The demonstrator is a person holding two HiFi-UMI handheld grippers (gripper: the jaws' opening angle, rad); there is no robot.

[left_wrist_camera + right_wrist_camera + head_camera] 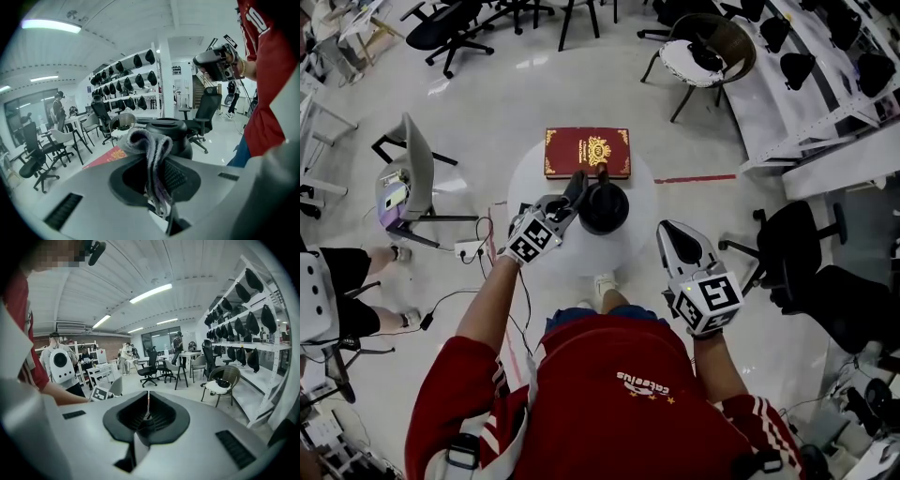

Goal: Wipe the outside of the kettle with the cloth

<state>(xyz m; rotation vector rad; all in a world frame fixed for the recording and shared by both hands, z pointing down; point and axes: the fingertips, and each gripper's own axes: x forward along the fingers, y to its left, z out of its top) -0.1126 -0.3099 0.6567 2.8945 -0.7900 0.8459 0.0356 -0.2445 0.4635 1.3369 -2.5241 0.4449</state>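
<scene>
Kettle point(605, 208): black, mid-frame on the round white table point(532, 178), just below the red book point(587, 152). We see the left gripper point(574, 190) clamped on the cloth point(146, 143), with a fold bulging out right at the kettle's left side. It's probably touching, but we can't confirm. Right gripper point(673, 234): lower right of the kettle, apart from it, jaws together on nothing.

Nothing here reads cleanly. Just beyond the left claw point(573, 192), the red book point(587, 152) carries a gold emblem and gold lettering, too small to make out. Behind the right claw point(668, 230), gold script with small stars runs upside down across the red shirt point(609, 412) and can't be read for certain. Each claw's marker cube point(532, 242) shows only black-and-white squares, no letters.
</scene>
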